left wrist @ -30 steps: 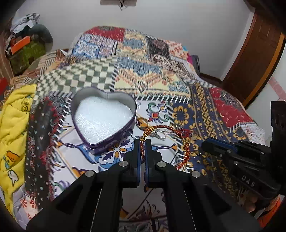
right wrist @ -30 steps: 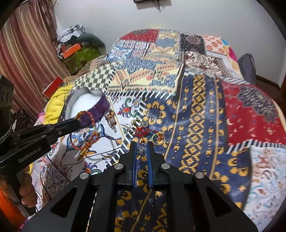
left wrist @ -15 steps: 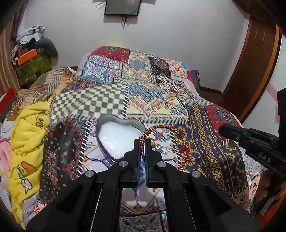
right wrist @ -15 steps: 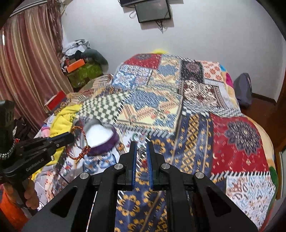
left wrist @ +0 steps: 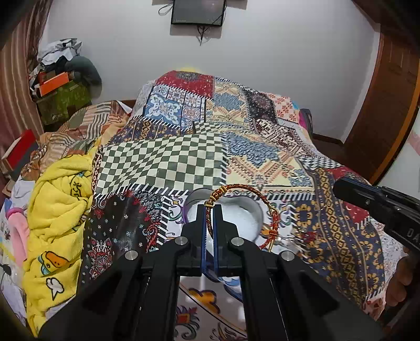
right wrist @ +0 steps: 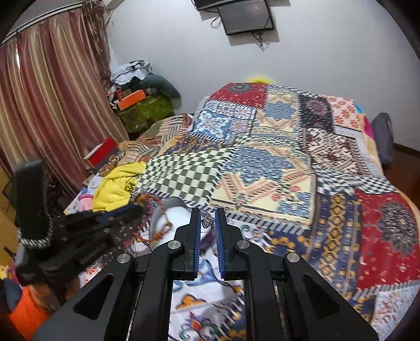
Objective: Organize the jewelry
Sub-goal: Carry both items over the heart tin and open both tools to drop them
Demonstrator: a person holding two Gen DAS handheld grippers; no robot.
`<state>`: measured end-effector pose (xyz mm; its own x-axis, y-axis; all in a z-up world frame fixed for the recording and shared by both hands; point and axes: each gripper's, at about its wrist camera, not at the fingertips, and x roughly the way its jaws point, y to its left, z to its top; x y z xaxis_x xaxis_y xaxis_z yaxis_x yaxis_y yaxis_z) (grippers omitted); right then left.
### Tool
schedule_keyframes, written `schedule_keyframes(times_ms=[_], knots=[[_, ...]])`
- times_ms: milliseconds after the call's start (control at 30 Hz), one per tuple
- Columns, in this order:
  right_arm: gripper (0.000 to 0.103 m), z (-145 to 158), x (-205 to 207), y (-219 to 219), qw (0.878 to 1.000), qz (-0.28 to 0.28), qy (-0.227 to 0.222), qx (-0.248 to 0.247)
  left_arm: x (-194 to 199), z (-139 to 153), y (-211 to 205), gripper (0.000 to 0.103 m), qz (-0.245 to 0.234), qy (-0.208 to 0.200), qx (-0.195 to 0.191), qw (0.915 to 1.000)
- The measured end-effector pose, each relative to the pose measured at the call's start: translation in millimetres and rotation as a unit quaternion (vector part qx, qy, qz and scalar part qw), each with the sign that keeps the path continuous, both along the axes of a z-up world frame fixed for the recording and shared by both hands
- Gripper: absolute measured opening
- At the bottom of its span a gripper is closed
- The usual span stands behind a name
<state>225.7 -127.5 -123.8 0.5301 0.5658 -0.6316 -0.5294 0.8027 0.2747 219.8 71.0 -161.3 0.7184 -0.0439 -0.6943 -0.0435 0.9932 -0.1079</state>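
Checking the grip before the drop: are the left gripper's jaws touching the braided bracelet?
Touching. The left wrist view shows the left gripper shut on the red-and-gold braided bracelet, its cord pinched between the jaws.

Count, both views:
- tools: two, left tool point(left wrist: 209, 209), right tool point(right wrist: 208, 219)
- red-and-gold braided bracelet point(left wrist: 244, 187): one
- small silver trinket point(right wrist: 208, 221): one
- heart-shaped box point(left wrist: 252, 209): one
- bed point(left wrist: 162, 157): one
- yellow blanket point(left wrist: 57, 204): one
- wall screen point(left wrist: 198, 11): one
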Motion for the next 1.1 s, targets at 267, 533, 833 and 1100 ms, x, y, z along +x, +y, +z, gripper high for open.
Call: schedule_keyframes(times_ms=[267,533,833,1100], knots=[[0.01,-15,16,26,1.0,0.022,0.02,0.004,22,-25,4,0.002,-0.008,0.025,0.006,0.9996],[0.01,-34,22,44,0.998,0.043,0.044,-0.015,34,-40,6,0.002,-0.028,0.038,-0.012,0.9988],[0.01,-54,32,55,0.995,0.057,0.083,-0.022,28,-36,14,0.002,-0.039,0.016,-0.029,0.9987],[0.01,-59,29,63,0.993,0.073,0.089,-0.036,23,-33,25,0.002,-0.023,0.016,-0.034,0.9991]])
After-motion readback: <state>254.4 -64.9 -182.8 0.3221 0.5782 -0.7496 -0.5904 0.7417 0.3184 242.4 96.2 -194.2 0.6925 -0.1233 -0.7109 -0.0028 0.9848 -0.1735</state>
